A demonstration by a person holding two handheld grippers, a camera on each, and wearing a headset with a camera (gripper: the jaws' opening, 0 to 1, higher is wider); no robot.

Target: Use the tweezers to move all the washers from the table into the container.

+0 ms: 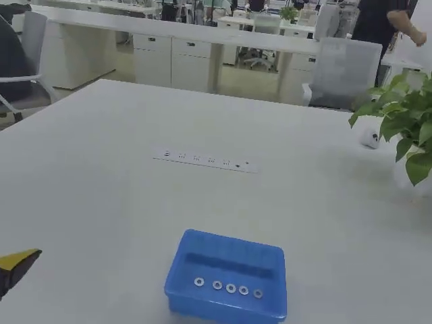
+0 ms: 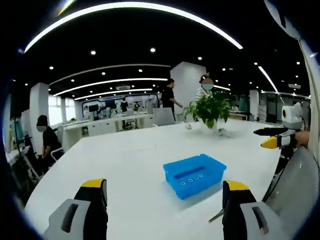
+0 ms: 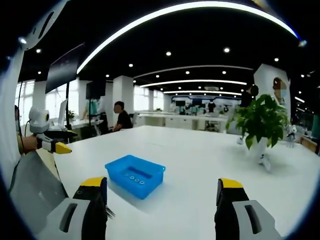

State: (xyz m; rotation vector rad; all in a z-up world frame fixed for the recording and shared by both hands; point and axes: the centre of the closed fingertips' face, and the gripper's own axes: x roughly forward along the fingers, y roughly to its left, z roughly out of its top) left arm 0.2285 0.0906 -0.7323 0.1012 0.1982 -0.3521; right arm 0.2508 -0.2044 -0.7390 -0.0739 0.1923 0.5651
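Blue container (image 1: 233, 237), lower centre of the head view, on the white table (image 1: 101, 169). Five washers (image 1: 228, 287) lay in a row along its lower edge. Every washer that could be seen was inside it, so the transfer appeared complete or nearly so. Left gripper (image 2: 163, 186) and right gripper (image 3: 161, 182) were released, their jaws spread wide with nothing between them.

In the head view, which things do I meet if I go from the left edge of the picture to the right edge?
gripper with a yellow tip → blue plastic container → green leafy plant. I leave out the white power strip, because it overlaps the container from left to right.
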